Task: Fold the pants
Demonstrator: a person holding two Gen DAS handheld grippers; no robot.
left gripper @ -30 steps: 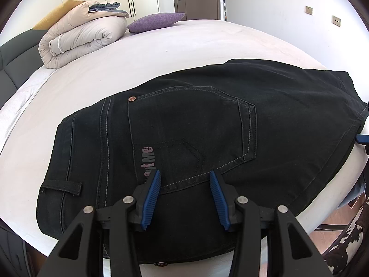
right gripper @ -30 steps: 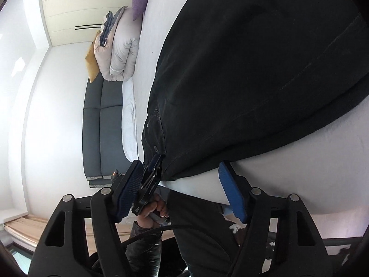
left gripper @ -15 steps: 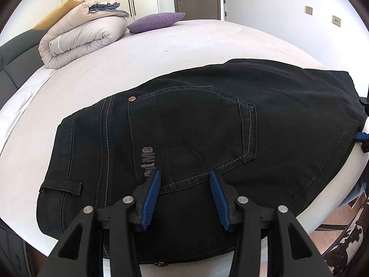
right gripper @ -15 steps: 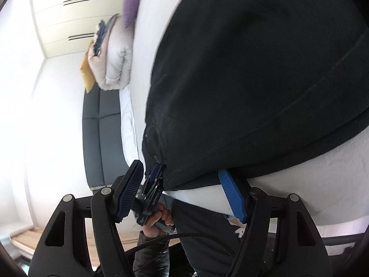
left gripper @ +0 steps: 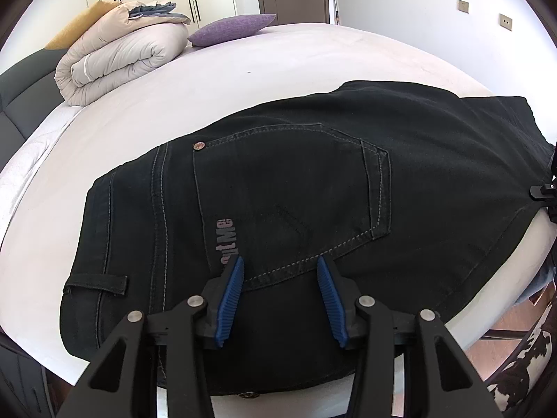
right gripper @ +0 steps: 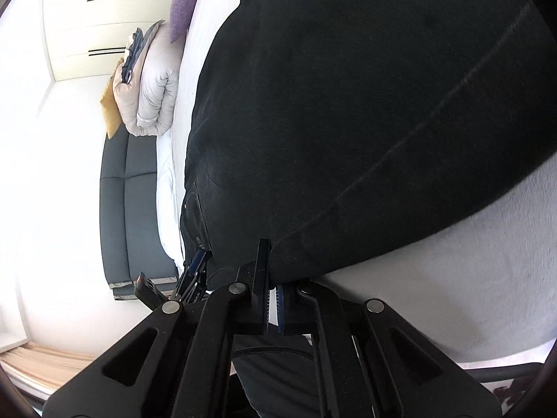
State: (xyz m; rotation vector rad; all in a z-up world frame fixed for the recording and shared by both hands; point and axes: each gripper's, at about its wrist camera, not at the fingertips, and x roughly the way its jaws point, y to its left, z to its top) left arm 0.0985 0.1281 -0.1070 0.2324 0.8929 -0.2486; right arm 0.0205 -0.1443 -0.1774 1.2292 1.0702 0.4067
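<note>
Black jeans [left gripper: 313,188] lie flat on the white bed [left gripper: 243,66], back pocket up, waistband to the left. My left gripper [left gripper: 280,275] is open, its blue pads just above the pocket's lower edge, holding nothing. In the right wrist view the jeans [right gripper: 365,104] fill most of the frame. My right gripper [right gripper: 273,285] is shut on the near edge of the jeans at the bed's side. The left gripper [right gripper: 195,268] shows small at the waistband end.
A rolled beige duvet [left gripper: 122,55], a purple pillow [left gripper: 233,28] and a yellow cushion [left gripper: 80,24] sit at the far end of the bed. A dark grey headboard [left gripper: 21,87] is at left. Wardrobe doors and a brown door stand behind.
My right gripper has gone from open to shut on the jeans' near edge. My left gripper and the jeans under it have not moved.
</note>
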